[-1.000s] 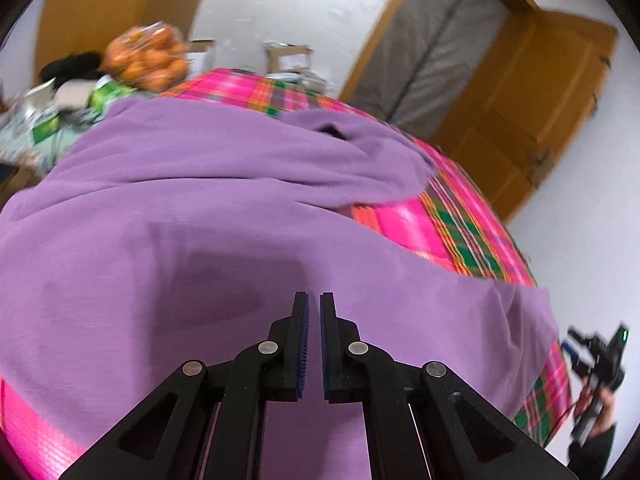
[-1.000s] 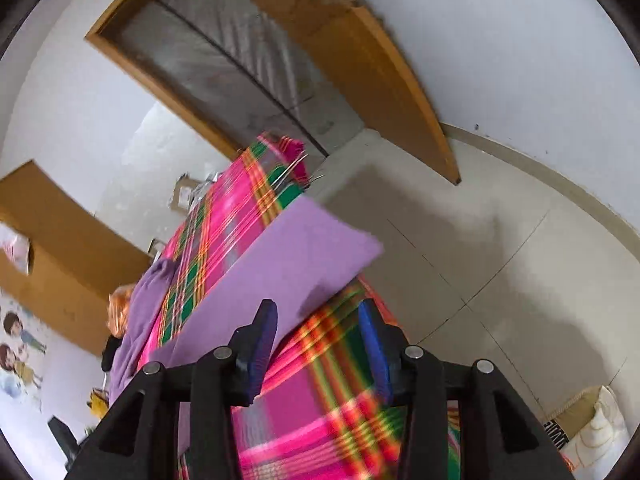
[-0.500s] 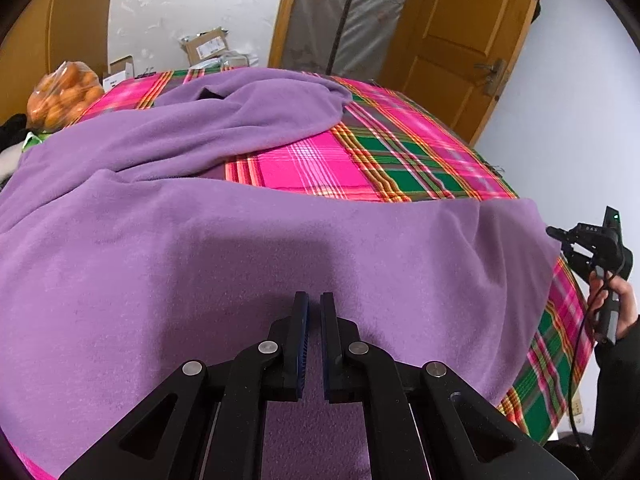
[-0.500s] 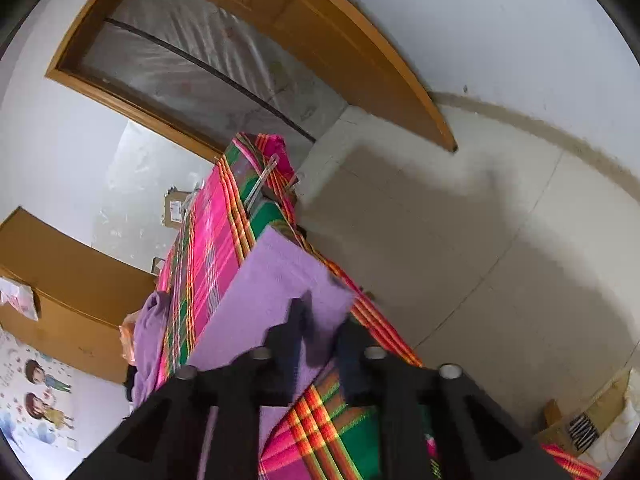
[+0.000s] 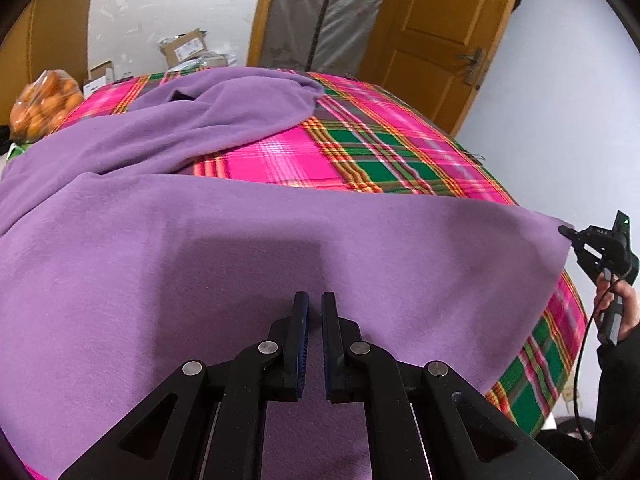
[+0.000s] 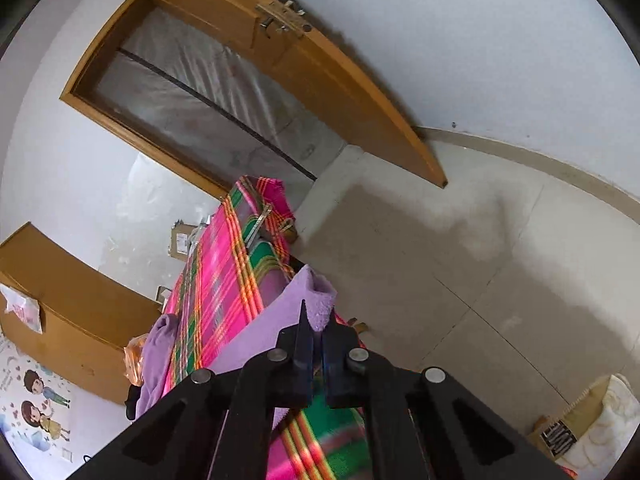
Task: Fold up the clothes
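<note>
You are at the beginning of the fold, by my judgement: the purple fleece garment (image 5: 248, 264) lies spread over the bed with the pink and green plaid bedspread (image 5: 360, 148), and no neat fold is made yet. One part of it, maybe a sleeve, lies loose and wrinkled toward the far side, so it is not flat there. Your right gripper (image 6: 316, 332) has its fingers clenched on the corner of the garment at the edge of the bed, and the corner sticks up bunched between them; in the left wrist view you see the same corner pulled out to a point at the right gripper. Your left gripper (image 5: 311, 340) has its fingers almost together just above or on the near part of the cloth, and I cannot tell from the pictures if it holds any cloth between the pads. What is left is nearly everything: to bring the held corner over, to lay the loose part flat, and to make the further folds. About writing: a cardboard box (image 5: 184, 46) behind the bed carries a white label, but it is too small to read. A bag of oranges (image 5: 44, 102) stands at the far left. A box on the floor (image 6: 560, 432) shows dark print, which I cannot read either.
</note>
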